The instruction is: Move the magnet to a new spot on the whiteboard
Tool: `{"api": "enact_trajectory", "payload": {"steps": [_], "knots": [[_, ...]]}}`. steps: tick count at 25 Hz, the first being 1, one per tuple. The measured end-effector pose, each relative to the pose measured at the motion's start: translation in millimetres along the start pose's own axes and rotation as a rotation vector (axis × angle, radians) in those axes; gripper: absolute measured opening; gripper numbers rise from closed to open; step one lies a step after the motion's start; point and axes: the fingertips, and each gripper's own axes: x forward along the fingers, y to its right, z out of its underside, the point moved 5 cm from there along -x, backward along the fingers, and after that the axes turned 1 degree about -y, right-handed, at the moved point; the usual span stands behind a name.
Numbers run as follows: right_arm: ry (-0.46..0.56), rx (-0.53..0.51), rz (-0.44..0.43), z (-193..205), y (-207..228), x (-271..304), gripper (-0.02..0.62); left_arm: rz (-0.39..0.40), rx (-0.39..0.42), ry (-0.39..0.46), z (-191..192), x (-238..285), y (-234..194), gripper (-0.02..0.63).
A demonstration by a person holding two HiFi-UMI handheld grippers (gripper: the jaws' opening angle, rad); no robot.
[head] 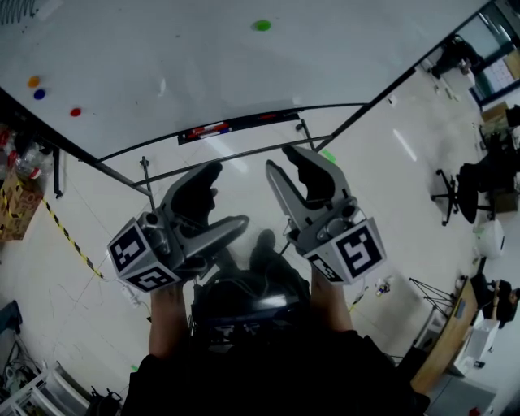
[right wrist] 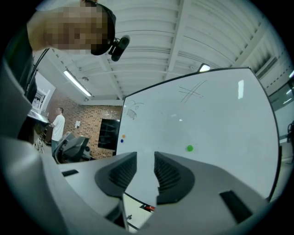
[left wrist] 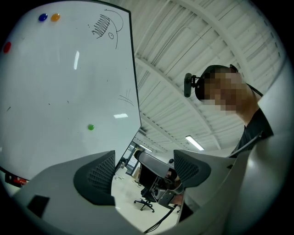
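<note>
Fingers (left wrist: 98, 178) of the left gripper (left wrist: 143, 160) stand wide apart with nothing between them; those of the right gripper (right wrist: 145, 158) are parted by a narrower gap, likewise empty. In the head view the left gripper (head: 221, 199) and the right gripper (head: 294, 166) are held side by side near the person's body, short of the whiteboard (head: 203, 65) and touching nothing. The green magnet (head: 262, 25) sits alone on the far, bare middle part of the board, right of centre, with clear white surface on every side of it; both gripper views show it as a small green dot (left wrist: 91, 127) (right wrist: 189, 148) beyond the jaws. An orange magnet (head: 33, 81), a blue magnet (head: 39, 94) and a red magnet (head: 75, 112) cluster close to the board's left edge, well apart from the green one. A dark marker tray (head: 227, 126) runs along the near, lower edge of the board. Beyond the board's dark right edge lies pale floor with an office chair (head: 455, 191).
</note>
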Motion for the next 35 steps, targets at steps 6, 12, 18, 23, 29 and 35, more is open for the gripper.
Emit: {"api": "enact_trajectory", "payload": {"steps": [6, 12, 18, 23, 29, 35], "knots": [[0.038, 0.02, -0.066, -5, 2, -9, 0.147, -0.021, 0.083, 0.029, -6, 16, 16, 0.391], [0.064, 0.063, -0.121, -10, 28, -47, 0.137, -0.042, 0.067, -0.007, 16, 57, 36, 0.391], [0.1, 0.1, -0.167, -11, 52, -77, 0.118, -0.061, 0.088, 0.0, 32, 85, 52, 0.391], [0.137, 0.1, -0.209, -12, 60, -84, 0.09, -0.099, 0.1, 0.004, 39, 94, 59, 0.391], [0.156, 0.1, -0.261, -12, 65, -96, 0.037, -0.122, 0.113, 0.005, 46, 103, 65, 0.391], [0.154, 0.09, -0.275, -14, 62, -102, 0.026, -0.113, 0.111, 0.002, 48, 107, 67, 0.391]]}}
